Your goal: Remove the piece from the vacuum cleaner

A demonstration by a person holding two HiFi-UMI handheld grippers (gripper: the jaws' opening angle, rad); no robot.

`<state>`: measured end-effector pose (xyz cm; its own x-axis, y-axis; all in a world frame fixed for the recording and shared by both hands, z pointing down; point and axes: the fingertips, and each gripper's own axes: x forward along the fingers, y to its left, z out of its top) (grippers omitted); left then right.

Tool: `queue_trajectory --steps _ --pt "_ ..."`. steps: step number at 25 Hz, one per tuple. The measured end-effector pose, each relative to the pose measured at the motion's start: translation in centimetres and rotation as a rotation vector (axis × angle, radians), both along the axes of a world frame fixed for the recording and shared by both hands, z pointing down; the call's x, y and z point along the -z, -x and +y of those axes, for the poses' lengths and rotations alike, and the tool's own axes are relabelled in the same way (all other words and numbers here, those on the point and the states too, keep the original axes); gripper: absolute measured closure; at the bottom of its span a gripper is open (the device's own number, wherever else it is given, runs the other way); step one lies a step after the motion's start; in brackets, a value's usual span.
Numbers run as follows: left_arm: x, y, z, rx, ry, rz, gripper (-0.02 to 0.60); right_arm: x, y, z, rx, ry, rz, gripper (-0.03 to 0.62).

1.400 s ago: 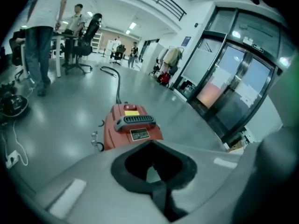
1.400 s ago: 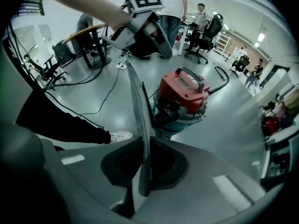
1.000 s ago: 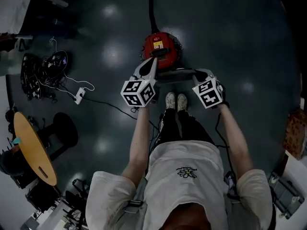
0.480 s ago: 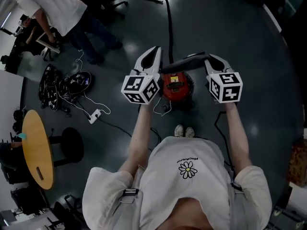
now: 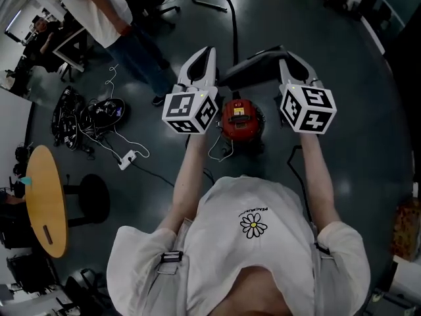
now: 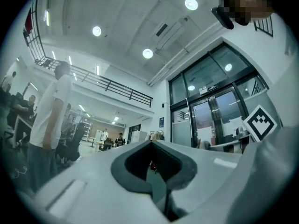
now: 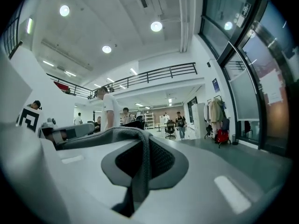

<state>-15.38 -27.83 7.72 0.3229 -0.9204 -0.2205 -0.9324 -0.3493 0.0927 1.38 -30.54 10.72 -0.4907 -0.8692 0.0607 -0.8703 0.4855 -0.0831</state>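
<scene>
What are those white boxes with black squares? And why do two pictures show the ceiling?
A person stands on a dark floor, holding a tool with two jaws in each hand. The patterned boxes are part of those tools. One picture comes from a camera on the person's head, looking down. The other two come from cameras riding on the tools, which point upward, so you see ceiling lights. The right hand-held gripper pinches a dark gray piece. The left hand-held gripper is shut on nothing. A red vacuum cleaner sits on the floor.
</scene>
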Motion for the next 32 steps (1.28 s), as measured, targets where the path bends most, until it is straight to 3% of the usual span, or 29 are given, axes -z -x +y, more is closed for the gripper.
queue_trajectory --steps 7,32 --pt "-1.2 -0.9 0.3 -0.01 0.037 -0.001 0.577 -1.3 -0.8 0.5 -0.021 0.04 0.005 0.556" --pt "-2.5 -2.9 1.3 -0.046 0.08 -0.028 0.577 -1.2 -1.9 3.0 -0.026 -0.005 0.054 0.557"
